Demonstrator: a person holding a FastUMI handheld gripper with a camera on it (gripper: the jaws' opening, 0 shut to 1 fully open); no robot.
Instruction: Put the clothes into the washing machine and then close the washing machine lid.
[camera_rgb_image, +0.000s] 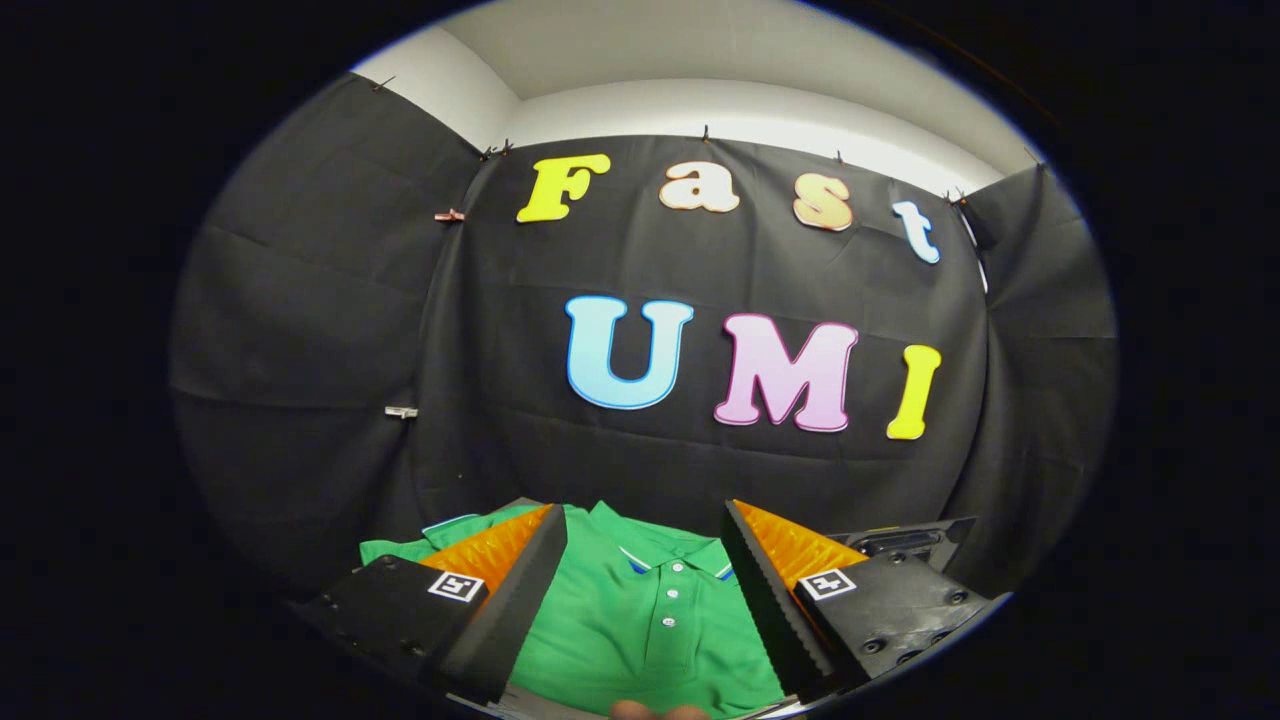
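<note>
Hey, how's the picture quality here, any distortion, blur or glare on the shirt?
Gripper view: strong fisheye bending, so the booth wall curves outward; the green polo shirt is evenly lit and sharp, with no glare; the hand-held gripper is open, its fingers on either side of the shirt, apparently above it.

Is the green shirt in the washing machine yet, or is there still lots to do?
Nothing looks done yet. The green polo shirt lies flat, seen between the open fingers of the gripper, which are not pressing on it. So right now the gripper is lined up over the shirt, with no grab made. Left to do: grab the shirt, put it in the washing machine, and close the lid.
</note>
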